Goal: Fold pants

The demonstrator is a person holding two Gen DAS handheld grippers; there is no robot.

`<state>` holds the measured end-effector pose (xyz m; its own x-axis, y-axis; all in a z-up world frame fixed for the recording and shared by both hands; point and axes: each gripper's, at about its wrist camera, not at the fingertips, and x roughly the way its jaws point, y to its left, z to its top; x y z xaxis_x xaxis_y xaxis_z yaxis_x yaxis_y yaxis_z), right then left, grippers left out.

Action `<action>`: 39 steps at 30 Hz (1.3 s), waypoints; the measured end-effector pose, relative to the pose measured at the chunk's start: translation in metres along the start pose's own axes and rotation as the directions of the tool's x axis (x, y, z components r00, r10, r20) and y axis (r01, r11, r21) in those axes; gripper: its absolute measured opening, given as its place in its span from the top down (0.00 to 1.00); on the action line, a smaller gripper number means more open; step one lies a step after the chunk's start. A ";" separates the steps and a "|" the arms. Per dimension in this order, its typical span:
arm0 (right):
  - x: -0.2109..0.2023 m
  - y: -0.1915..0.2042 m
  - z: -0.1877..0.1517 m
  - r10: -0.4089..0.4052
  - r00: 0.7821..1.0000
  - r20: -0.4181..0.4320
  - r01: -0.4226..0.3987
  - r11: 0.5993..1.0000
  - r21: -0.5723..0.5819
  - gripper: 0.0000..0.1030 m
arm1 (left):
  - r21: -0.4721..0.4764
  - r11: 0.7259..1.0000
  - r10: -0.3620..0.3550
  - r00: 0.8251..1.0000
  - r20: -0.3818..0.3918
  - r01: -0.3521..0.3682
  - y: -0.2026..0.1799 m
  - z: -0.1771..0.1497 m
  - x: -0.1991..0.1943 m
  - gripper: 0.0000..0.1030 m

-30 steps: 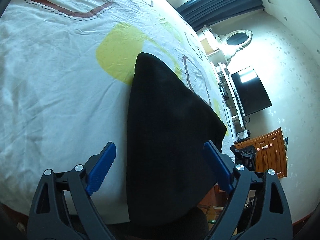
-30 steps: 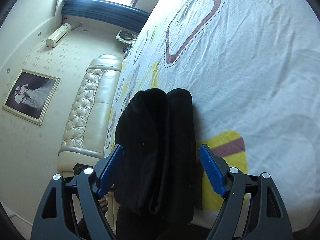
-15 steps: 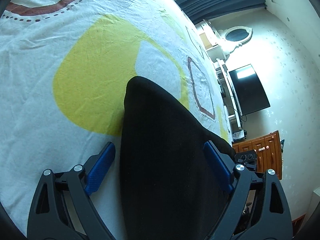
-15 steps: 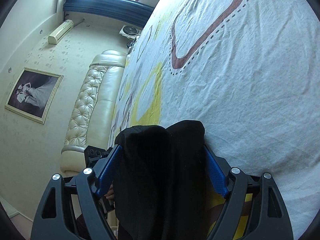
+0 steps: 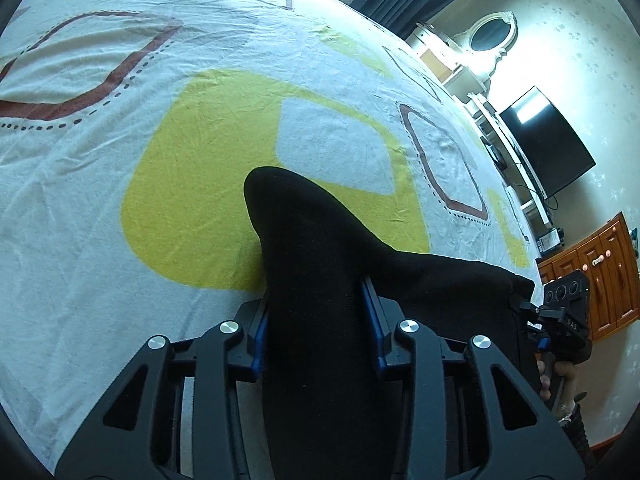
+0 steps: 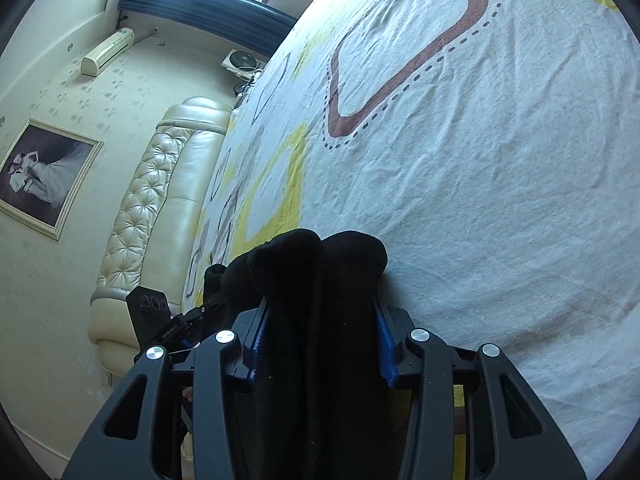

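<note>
Black pants (image 5: pixel 320 264) lie bunched near the edge of a bed, on its white sheet (image 5: pixel 120 160) with yellow and brown shapes. My left gripper (image 5: pixel 316 312) is closing, and its blue pads squeeze a fold of the dark cloth from both sides. In the right wrist view the pants (image 6: pixel 320 280) show as two thick rolls. My right gripper (image 6: pixel 320 332) is closing too, its blue pads pressed against the rolls. Each view catches the other gripper at its edge: the right gripper (image 5: pixel 566 320) at the lower right, the left gripper (image 6: pixel 168 320) at the lower left.
A cream tufted headboard (image 6: pixel 160 208) runs along the bed's left side in the right wrist view. A dark television (image 5: pixel 544 140) and a wooden cabinet (image 5: pixel 592 272) stand beyond the bed. A framed picture (image 6: pixel 44 172) hangs on the wall. The bedsheet (image 6: pixel 480 160) stretches far ahead.
Both grippers have slid forward along the pants, and their jaws have gone from wide apart to pinched on the black cloth. The fabric between them is now gathered into a narrow ridge.
</note>
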<state>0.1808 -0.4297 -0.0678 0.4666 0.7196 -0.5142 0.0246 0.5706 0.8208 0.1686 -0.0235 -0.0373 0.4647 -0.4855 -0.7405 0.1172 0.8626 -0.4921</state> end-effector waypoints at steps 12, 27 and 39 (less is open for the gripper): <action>0.016 0.016 0.010 0.004 1.000 0.020 -0.004 1.000 -0.006 0.58 | 0.035 0.997 0.065 0.998 0.018 -0.065 -0.003 0.006 -0.013 0.71; 0.079 0.033 0.042 0.045 0.999 0.002 -0.045 0.999 0.023 0.58 | 0.001 0.990 0.144 0.988 0.053 -0.144 0.036 0.064 -0.011 0.71; 0.124 0.039 0.068 0.073 0.997 0.004 -0.073 0.995 0.060 0.58 | -0.054 0.988 0.146 0.987 0.060 -0.143 0.071 0.099 -0.003 0.71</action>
<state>0.2999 -0.3450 -0.0826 0.4711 0.7577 -0.4517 0.0435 0.4915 0.8698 0.2625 0.0535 -0.0250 0.5286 -0.3449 -0.7757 0.0023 0.9143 -0.4050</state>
